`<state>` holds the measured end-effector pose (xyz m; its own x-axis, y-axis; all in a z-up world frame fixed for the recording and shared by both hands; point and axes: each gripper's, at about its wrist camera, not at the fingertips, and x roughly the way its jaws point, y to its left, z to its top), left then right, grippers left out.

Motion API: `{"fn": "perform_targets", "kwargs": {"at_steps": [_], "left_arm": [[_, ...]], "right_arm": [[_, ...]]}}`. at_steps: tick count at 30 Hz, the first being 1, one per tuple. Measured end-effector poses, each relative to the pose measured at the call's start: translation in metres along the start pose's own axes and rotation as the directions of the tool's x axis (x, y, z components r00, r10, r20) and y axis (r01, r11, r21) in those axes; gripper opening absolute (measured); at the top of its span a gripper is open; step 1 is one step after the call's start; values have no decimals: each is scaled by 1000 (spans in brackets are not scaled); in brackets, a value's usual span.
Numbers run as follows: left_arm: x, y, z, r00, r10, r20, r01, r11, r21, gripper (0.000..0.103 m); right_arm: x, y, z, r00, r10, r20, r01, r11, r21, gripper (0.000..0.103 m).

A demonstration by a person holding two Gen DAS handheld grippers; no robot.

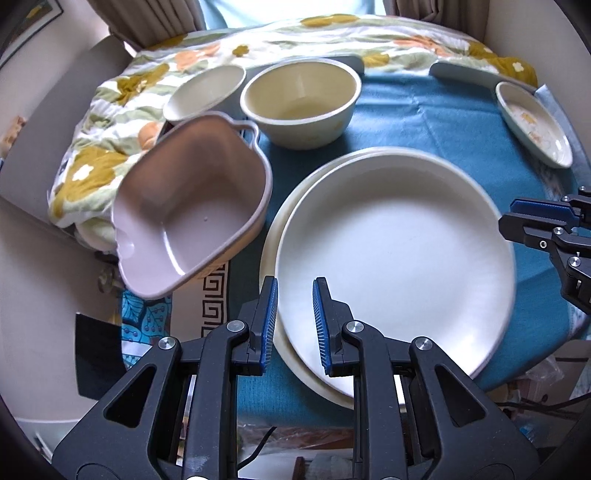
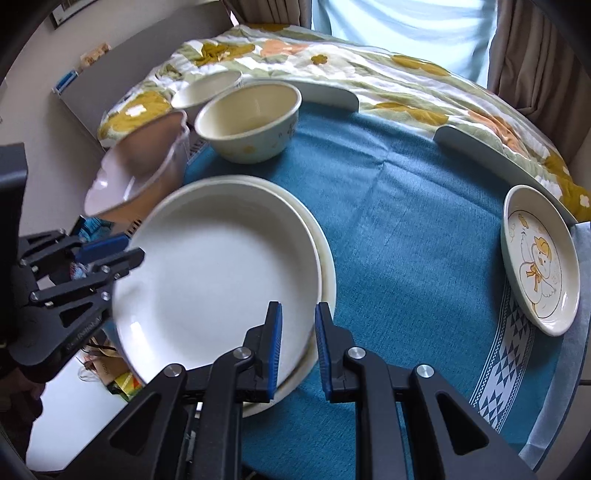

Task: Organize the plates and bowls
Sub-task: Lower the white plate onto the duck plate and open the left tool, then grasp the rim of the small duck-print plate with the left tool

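Soft daylight from the window [image 1: 288, 11] ahead (blown out), fisheye-bent edges, plate [image 1: 395, 254] rims slightly motion-blurred.

White plate [image 1: 395, 254], pink bowl [image 1: 184, 206], teal cloth [image 2: 406, 192].

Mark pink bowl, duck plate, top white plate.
pink bowl [image 1: 192, 206], left wrist view, on its inner wall.
duck plate [image 2: 540, 258], right wrist view, on the printed centre.
top white plate [image 2: 218, 277], right wrist view, on its flat middle.

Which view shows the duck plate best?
The right wrist view. The duck plate sits near the table's right edge, face toward the camera, with its duck drawing clear. In the left wrist view the same plate is small, far off at the upper right and foreshortened, its picture only a faint smudge.
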<state>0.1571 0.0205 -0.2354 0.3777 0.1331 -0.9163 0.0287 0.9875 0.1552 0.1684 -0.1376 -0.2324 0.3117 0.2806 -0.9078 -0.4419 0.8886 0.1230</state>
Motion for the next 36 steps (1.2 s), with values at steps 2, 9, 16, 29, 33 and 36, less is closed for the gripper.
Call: {"fn": "perform_targets", "kwargs": {"at_steps": [2, 9, 16, 29, 33, 36], "left_arm": [[-21, 1, 4, 999, -32, 32, 33, 999, -16, 17], [-91, -13, 32, 961, -151, 231, 149, 989, 25, 99], [-111, -60, 83, 905, -322, 278, 280, 943, 180, 101], [-54, -189, 192, 824, -554, 118, 475, 790, 388, 101], [-4, -219, 215, 834, -550, 29, 492, 767, 411, 99], [34, -242, 230, 842, -539, -32, 495, 747, 444, 86]], "right_arm": [[-18, 1, 1, 1000, -2, 29, 2, 1000, 21, 17], [-85, -22, -10, 989, -27, 143, 4, 987, 161, 45], [-130, -72, -56, 952, -164, 259, 70, 939, 337, 102], [-140, -170, -87, 926, -293, 239, 85, 777, 623, 102], [-107, -205, -89, 922, -307, 237, 50, 700, 712, 101], [-80, -229, -84, 925, -307, 224, 24, 636, 771, 85]]}}
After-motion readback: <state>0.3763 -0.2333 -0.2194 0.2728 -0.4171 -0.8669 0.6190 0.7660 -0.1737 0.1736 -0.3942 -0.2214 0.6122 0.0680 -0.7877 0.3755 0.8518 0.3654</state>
